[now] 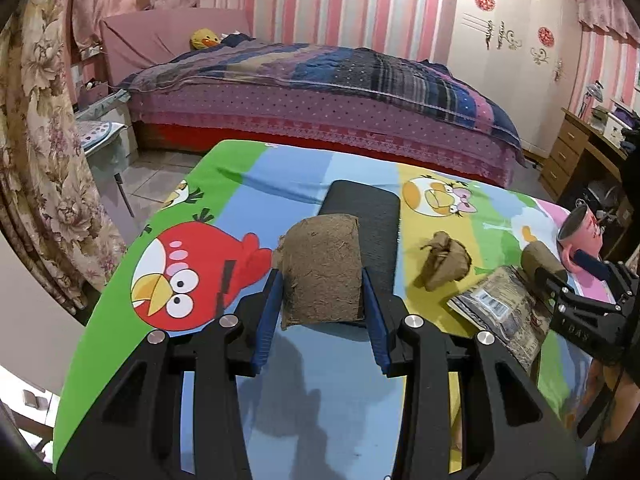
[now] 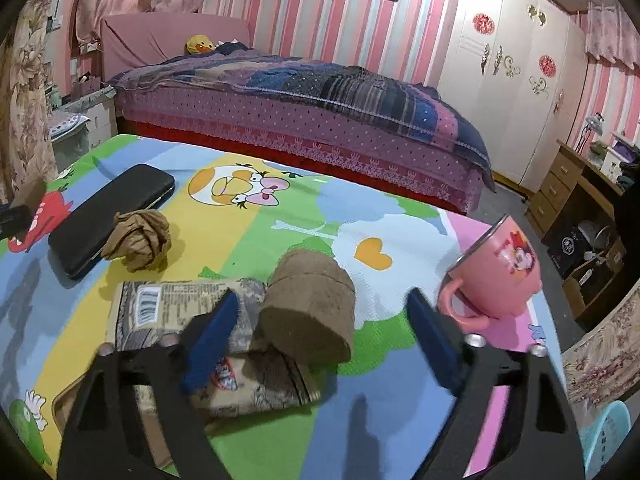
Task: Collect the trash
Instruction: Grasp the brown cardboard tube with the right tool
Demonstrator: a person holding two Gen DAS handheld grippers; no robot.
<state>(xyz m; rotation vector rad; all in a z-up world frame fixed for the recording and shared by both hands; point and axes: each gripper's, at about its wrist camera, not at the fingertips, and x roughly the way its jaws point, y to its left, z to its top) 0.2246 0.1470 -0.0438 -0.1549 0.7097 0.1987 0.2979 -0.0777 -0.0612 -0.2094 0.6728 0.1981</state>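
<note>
A brown fibrous block (image 1: pixel 322 270) stands upright at centre frame in the left view, raised off the cloth. A second block (image 2: pixel 310 306) lies tilted at centre in the right view — resting on a printed wrapper (image 2: pixel 168 312). A crumpled brown wad (image 2: pixel 138 244) sits left of centre.

The left gripper (image 1: pixel 322 280) clamps a brown fibre block (image 1: pixel 320 270) between its blue pads (image 1: pixel 269 308), above a cartoon-bird cloth (image 1: pixel 192 276). A black case (image 1: pixel 372 220) lies just behind the block. To the right sits a crumpled brown wad (image 1: pixel 442 260), then a printed packet (image 1: pixel 506 312). At the right edge the right gripper (image 1: pixel 560 276) reaches over a brown roll (image 1: pixel 538 258), beside a tilted pink mug (image 1: pixel 578 230). Beyond the cloth stands a bed (image 1: pixel 320 92) with a plaid blanket, against striped pink walls.
</note>
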